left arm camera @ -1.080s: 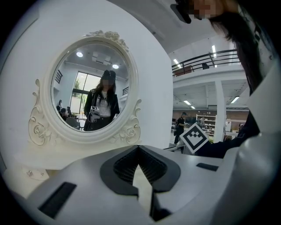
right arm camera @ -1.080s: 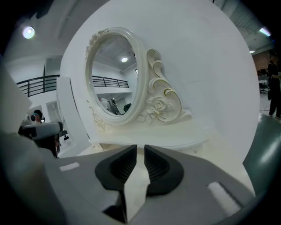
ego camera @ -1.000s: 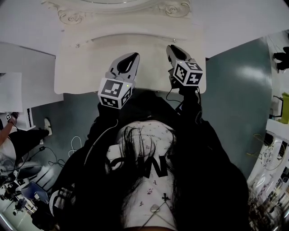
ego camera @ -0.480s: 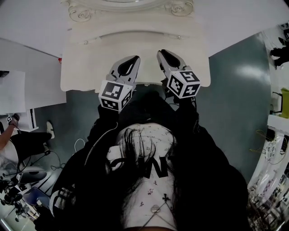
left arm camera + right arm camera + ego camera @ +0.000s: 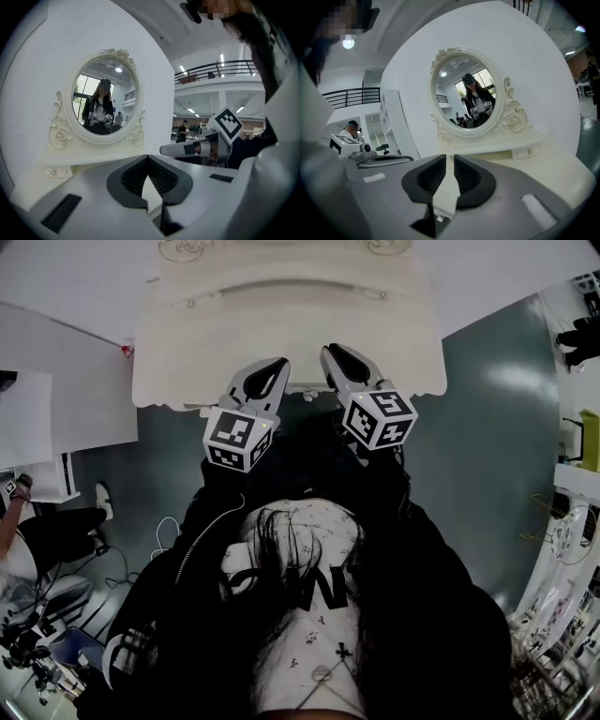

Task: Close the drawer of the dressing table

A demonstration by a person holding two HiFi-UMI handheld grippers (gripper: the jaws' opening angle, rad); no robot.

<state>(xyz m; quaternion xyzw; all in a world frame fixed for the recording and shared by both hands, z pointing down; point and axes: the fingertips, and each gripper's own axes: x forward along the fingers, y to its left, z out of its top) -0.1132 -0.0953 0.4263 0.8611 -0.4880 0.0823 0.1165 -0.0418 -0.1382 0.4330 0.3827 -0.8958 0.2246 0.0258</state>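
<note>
The cream dressing table (image 5: pixel 187 352) fills the top of the head view, and its oval mirror (image 5: pixel 105 96) (image 5: pixel 468 96) faces both gripper views. The drawer front (image 5: pixel 298 388) lies along the table's front edge, between the two grippers; whether any gap remains is hidden. My left gripper (image 5: pixel 274 365) (image 5: pixel 148 158) hovers over the front edge, tips together, holding nothing. My right gripper (image 5: pixel 330 352) (image 5: pixel 449 159) is just to its right, its pads a thin slit apart and empty. Each gripper shows in the other's view: the right gripper (image 5: pixel 201 147) and the left gripper (image 5: pixel 384 160).
A raised back shelf carries small knobbed drawers (image 5: pixel 529 151) (image 5: pixel 54 172). A white panel (image 5: pixel 66 381) stands left of the table, over teal floor (image 5: pixel 487 427). Cables (image 5: pixel 164 535) and a seated person's leg (image 5: pixel 56 526) are at the left. My own body fills the lower head view.
The table has shifted upward in the head view. The right gripper has moved left, closer to the left one. Both now sit over the front edge.
</note>
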